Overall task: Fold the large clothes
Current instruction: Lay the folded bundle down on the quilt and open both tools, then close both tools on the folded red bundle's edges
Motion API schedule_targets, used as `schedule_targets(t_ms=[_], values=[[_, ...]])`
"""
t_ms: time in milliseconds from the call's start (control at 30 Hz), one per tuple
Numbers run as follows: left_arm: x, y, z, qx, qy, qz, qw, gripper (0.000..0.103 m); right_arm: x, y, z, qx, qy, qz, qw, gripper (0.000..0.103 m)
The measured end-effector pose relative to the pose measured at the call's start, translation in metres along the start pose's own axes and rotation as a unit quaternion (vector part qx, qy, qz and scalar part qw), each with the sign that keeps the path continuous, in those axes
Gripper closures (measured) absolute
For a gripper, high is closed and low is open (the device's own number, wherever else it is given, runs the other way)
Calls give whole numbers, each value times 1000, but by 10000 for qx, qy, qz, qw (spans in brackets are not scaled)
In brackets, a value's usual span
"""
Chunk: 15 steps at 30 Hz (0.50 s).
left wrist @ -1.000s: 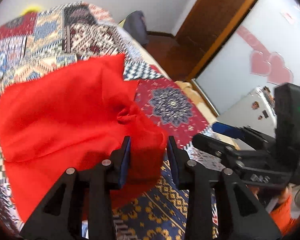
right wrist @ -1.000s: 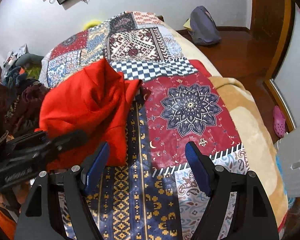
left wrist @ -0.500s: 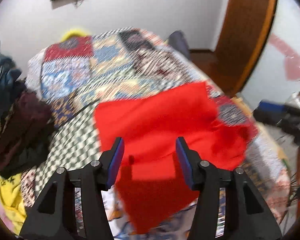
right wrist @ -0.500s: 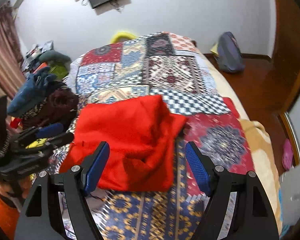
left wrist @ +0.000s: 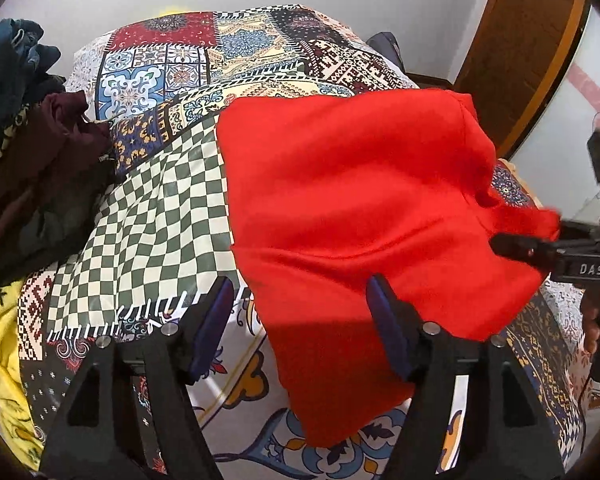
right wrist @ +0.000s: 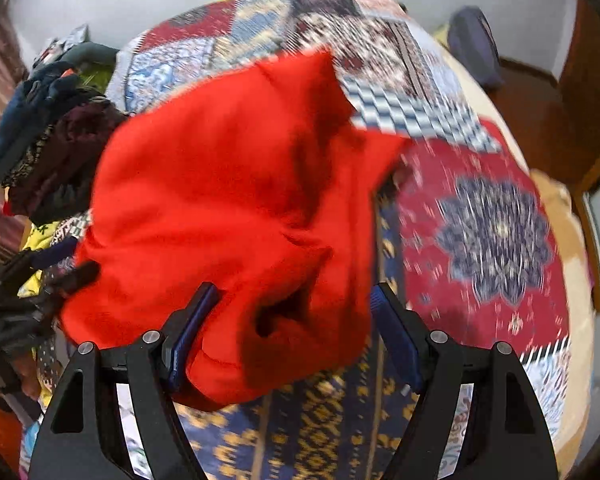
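Red garment (left wrist: 352, 184) on patchwork bedspread (left wrist: 156, 216); grippers apparently apart.

Right wrist view motion-blurred; red garment (right wrist: 228, 184) hides bedspread (right wrist: 492, 232) beneath; clothes pile (left wrist: 28, 152) cut off at left edge.

Even, fairly bright indoor light, no glare; soft shadow under the near edge of the red garment (left wrist: 352, 208) in the left wrist view, which is mostly sharp. Right wrist view heavily motion-blurred, bedspread (right wrist: 496, 236) patterns smeared. Both show fisheye bending and dark vignetted corners.
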<state>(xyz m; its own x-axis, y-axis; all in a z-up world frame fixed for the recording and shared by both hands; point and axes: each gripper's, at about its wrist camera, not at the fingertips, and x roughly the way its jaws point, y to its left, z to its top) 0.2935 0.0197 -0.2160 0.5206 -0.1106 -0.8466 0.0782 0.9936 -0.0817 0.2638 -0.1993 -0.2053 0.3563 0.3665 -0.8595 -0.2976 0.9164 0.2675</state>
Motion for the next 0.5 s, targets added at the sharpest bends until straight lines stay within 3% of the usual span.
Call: schedule_targets(t_ms=[200,400,500], values=[[-10,-2,-11,121,-209,232,9994,23,-6,-26,-24,229,-60,107,9997,24],[-25,8,-22,37,-299,402,9987,15,-15,-37,-35,372,-132,-160,9991,23],[-32,18,-24,-39,-297,511,9982,15,-24,-33,-35,131,-233,-608,9978,23]])
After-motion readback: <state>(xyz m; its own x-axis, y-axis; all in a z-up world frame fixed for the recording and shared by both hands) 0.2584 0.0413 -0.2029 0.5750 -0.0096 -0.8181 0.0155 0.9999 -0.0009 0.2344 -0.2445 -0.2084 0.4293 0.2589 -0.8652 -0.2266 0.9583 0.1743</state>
